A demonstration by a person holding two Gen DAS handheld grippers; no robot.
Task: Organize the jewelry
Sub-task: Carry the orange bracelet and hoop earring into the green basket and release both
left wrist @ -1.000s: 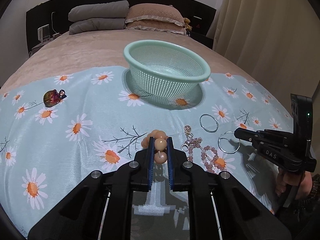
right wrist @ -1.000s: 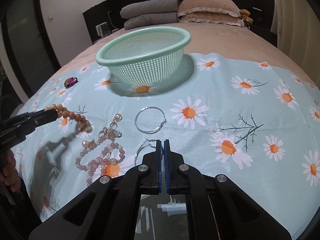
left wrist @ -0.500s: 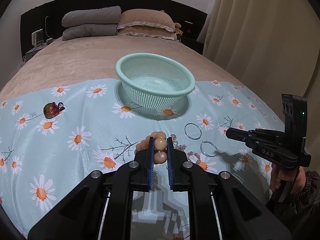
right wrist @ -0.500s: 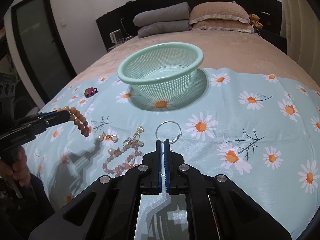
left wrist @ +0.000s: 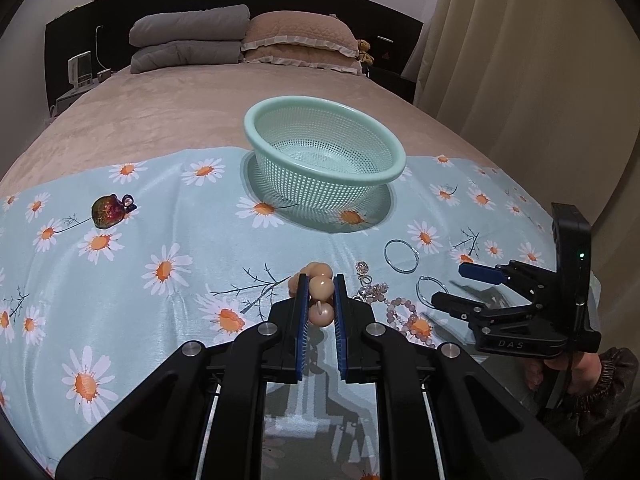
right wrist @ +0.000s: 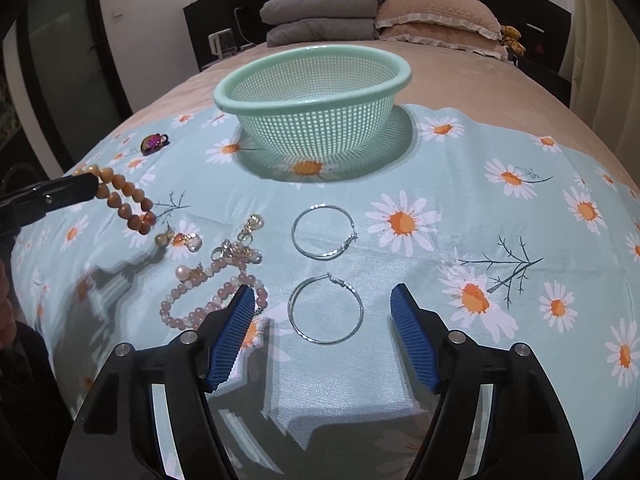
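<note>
Left wrist view: the left gripper is clenched on a brown bead bracelet, two large beads pinched between its blue pads and a few more bunched just past the tips. The mint green mesh basket stands on the daisy-print cloth beyond the gripper and holds nothing that can be seen. On the near right side of the basket lies a silver hoop earring; nearer still, a second hoop earring shows only in part behind the right gripper, whose jaws stand apart with nothing between them. A pink bead bracelet and a small gold charm cluster lie between that gripper and the left one. Well to the left of the basket sits an iridescent brooch.

Right wrist view: the right gripper has just been opening, and its blue pads hang spread on either side of the nearer hoop earring without touching it. The farther hoop lies between that one and the basket. To the near left of the basket lie the pink bead bracelet, the charm cluster and small pearl earrings. Farther left, the left gripper holds the brown bead bracelet lifted off the cloth, its loop dangling. The brooch lies left of the basket.
</note>
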